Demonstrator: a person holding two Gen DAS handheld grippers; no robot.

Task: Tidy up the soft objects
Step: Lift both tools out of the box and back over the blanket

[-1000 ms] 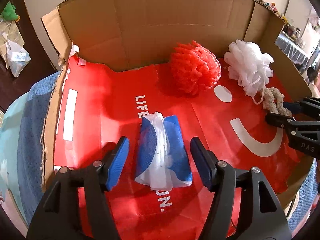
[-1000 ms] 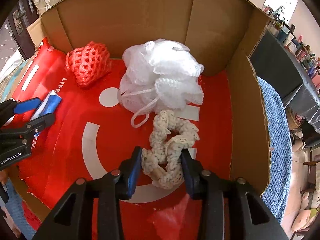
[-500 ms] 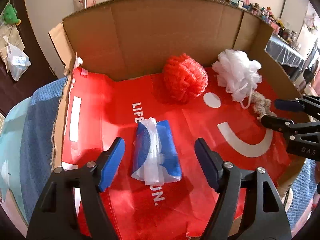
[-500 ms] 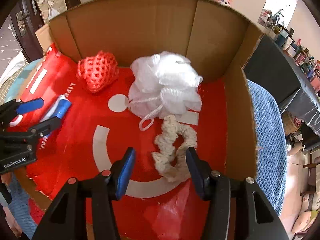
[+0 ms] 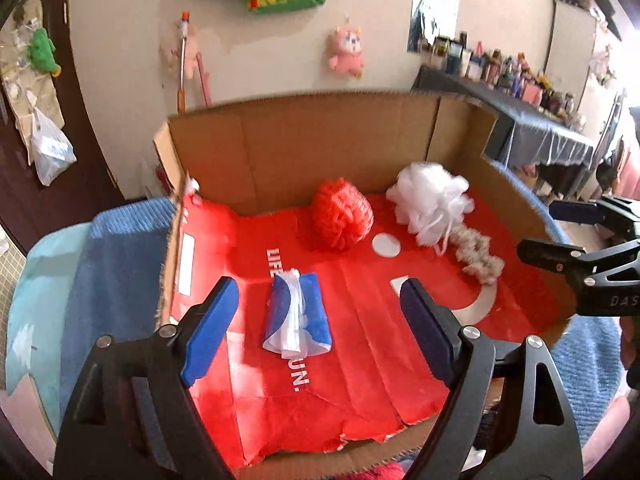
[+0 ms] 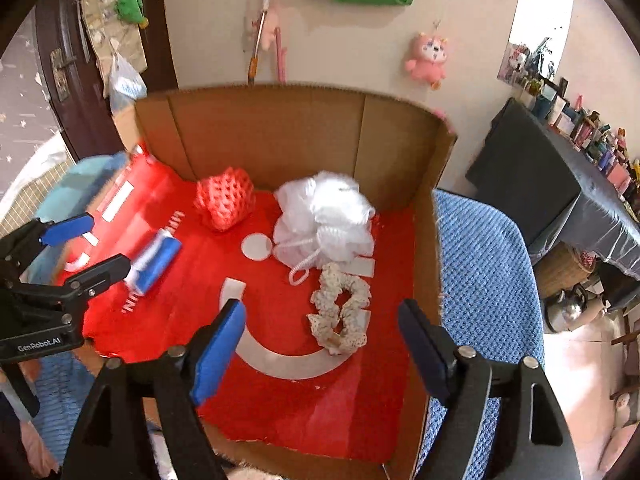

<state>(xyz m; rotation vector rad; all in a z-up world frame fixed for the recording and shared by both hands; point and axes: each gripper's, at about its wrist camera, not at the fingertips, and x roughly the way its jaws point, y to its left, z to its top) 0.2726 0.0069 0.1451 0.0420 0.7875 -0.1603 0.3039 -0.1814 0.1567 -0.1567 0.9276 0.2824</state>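
Cardboard box (image 6: 280,136): tall back and right walls, near side open, red paper liner (image 5: 360,344) torn along front edge.

Left hand-held gripper (image 5: 320,320) jaws opening, nothing pinched; blue-white folded plastic bag (image 5: 298,316) lies on liner beyond pads.

Right hand-held gripper (image 6: 322,344) jaws opening, empty; cream crochet scrunchie (image 6: 340,312) on liner, just beside white mesh pouf (image 6: 326,220). Red knit pouf (image 6: 226,200) near back wall.

Liner print partly readable: "LIFE", "UN." Gripper body: "GenRobot.AI".

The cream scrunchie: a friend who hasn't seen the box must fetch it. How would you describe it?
Look in the open cardboard box lined with red paper. Near its right wall, just in front of the white mesh bath pouf, lies the cream scrunchie. It alone is a flat, ruffled knitted ring, not a ball.
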